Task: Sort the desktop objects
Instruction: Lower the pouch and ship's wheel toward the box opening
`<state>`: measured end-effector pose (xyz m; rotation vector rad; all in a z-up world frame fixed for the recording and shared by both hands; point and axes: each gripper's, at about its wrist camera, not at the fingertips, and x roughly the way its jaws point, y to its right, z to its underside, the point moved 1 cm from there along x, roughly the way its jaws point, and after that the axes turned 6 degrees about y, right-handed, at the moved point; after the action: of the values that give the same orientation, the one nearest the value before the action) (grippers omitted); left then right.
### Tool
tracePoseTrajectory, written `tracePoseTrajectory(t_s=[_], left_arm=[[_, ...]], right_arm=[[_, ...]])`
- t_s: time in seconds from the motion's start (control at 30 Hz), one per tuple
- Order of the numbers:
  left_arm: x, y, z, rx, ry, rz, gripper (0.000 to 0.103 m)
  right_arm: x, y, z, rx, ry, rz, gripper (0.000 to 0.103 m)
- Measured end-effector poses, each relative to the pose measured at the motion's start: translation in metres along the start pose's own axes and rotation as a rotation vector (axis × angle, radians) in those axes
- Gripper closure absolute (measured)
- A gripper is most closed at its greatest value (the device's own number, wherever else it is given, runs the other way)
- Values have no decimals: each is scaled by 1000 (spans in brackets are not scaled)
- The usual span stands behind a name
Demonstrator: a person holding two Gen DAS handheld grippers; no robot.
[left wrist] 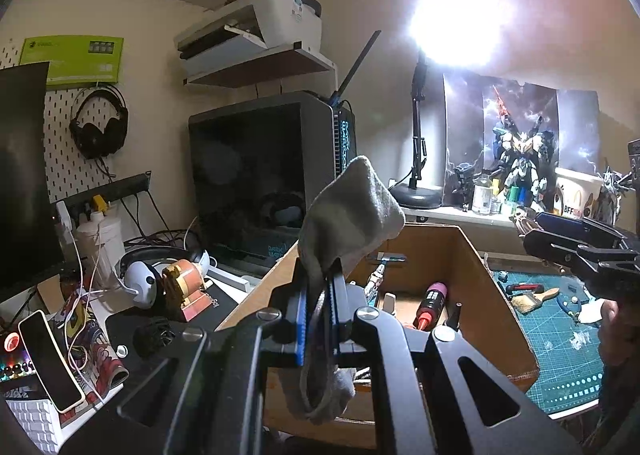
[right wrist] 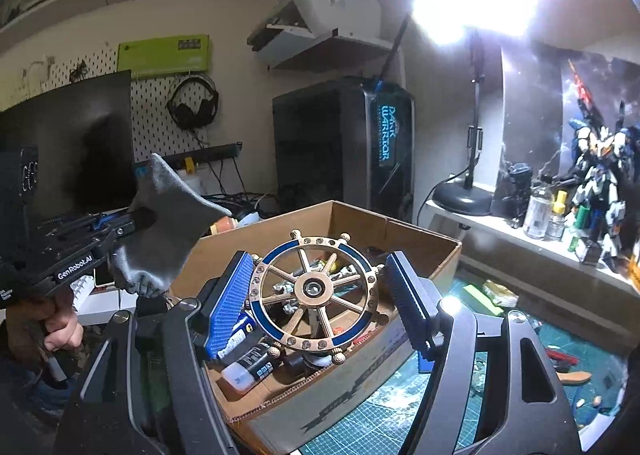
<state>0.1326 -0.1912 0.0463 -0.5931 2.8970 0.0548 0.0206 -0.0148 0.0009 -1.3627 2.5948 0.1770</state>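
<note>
Sock (left wrist: 352, 211), wheel (right wrist: 316, 287) above cluttered box (right wrist: 420, 255).

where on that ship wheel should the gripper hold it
On the round rim, from two opposite sides, as the right gripper does now: its blue pads sit on the left and right edges of the ship wheel, which stands upright facing the camera. The rim is the widest firm part; the spokes and small knobs are thin, so likely to slip.
</note>
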Motion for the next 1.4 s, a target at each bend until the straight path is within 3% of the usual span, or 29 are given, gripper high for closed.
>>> tracePoseTrajectory(t_s=[0.3, 0.77, 1.03, 1.23, 1.4], left_arm=[[26, 2, -1, 26, -41, -21, 94], [81, 20, -13, 143, -133, -13, 94], [133, 23, -12, 218, -281, 9, 94], [171, 30, -6, 268, -446, 88, 94], [191, 42, -3, 353, -516, 80, 94]], right_arm=[[9, 7, -3, 17, -12, -26, 37], [58, 32, -13, 30, -120, -48, 37], [105, 53, -6, 82, -225, -96, 37], [139, 62, 3, 106, -317, -145, 37], [162, 61, 8, 87, -391, -161, 37]])
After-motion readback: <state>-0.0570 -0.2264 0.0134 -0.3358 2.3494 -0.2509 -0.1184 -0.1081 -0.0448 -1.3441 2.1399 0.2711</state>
